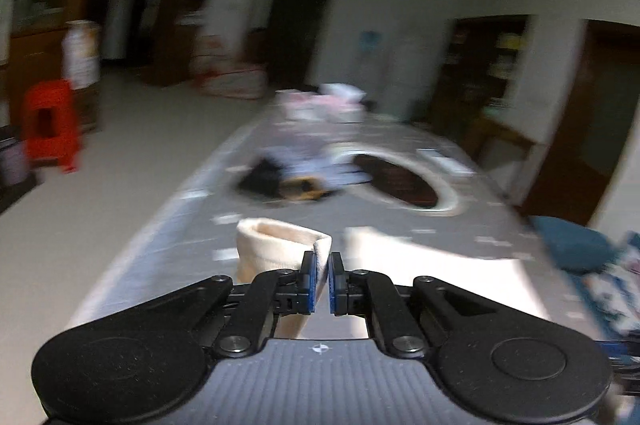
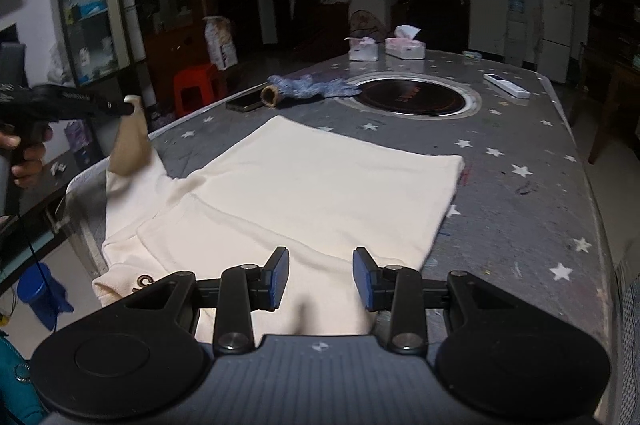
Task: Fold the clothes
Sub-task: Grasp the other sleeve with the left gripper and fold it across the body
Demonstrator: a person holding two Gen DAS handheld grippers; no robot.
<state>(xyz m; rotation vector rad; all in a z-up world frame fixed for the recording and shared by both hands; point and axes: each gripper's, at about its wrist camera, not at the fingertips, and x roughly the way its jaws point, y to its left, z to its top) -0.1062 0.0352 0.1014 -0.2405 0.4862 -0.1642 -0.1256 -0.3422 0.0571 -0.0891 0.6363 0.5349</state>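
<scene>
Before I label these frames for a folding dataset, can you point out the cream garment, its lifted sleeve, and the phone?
Garment (image 2: 320, 185): right wrist view, middle of the flat body panel.
Sleeve (image 1: 280, 245): left wrist view, cuff just ahead of the jaws.
Phone (image 2: 244, 102): right wrist view, centre of its dark screen.

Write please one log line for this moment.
left claw: shut on sleeve, lifted | right claw: open over cream shirt | table

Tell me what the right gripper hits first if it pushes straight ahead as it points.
Probably the cream garment: the open right gripper hovers low over its near edge, so it would meet cloth first. Its height is unclear.
</scene>
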